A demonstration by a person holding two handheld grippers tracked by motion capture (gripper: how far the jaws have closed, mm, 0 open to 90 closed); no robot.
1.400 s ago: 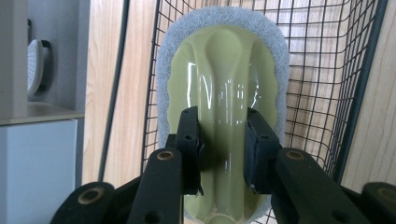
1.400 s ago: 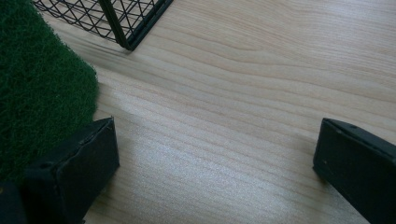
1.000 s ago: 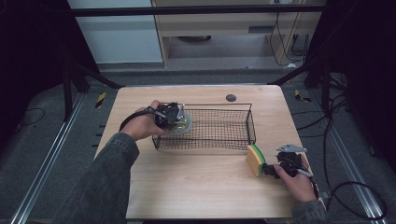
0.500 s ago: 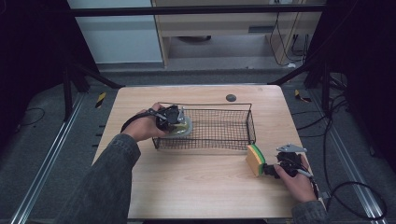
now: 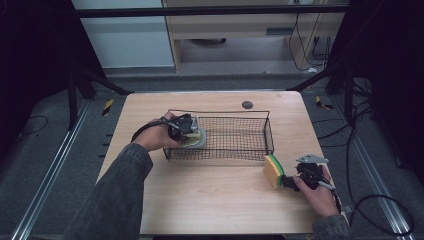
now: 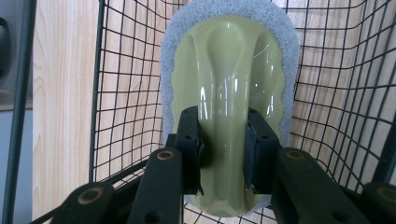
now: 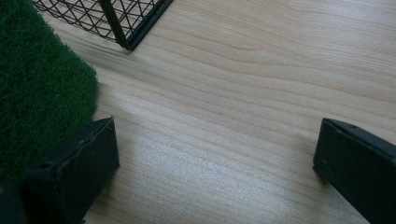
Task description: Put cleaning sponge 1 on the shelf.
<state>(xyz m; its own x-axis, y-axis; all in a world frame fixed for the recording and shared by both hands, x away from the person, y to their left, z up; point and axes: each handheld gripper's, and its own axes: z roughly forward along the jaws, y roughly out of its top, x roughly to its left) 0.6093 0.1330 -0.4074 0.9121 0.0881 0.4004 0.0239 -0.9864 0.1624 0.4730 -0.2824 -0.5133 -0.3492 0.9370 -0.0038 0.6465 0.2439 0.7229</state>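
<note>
A scrubber (image 6: 229,60) with a glossy yellow-green handle and a pale grey pad hangs inside the left end of the black wire basket (image 6: 121,93). My left gripper (image 6: 223,140) is shut on its handle, one pad on each side. In the high view the same gripper (image 5: 191,131) and scrubber (image 5: 198,138) sit at the basket's (image 5: 220,111) left wall. A yellow sponge (image 5: 273,170) with a green scouring face stands on edge by the basket's near right corner. My right gripper (image 5: 285,180) is open just right of it. In the right gripper view (image 7: 215,154) bare wood lies between the jaws, and the green face (image 7: 37,79) is beside the left one.
The basket stands mid-table on a light wooden tabletop (image 5: 210,200); its corner (image 7: 126,23) shows just beyond the sponge. A small dark round disc (image 5: 247,104) lies near the far edge. Black frame legs and cables surround the table on the floor.
My left gripper with the scrubber has shifted slightly nearer and lower at the basket's left end. The right gripper and sponge have stayed in place.
</note>
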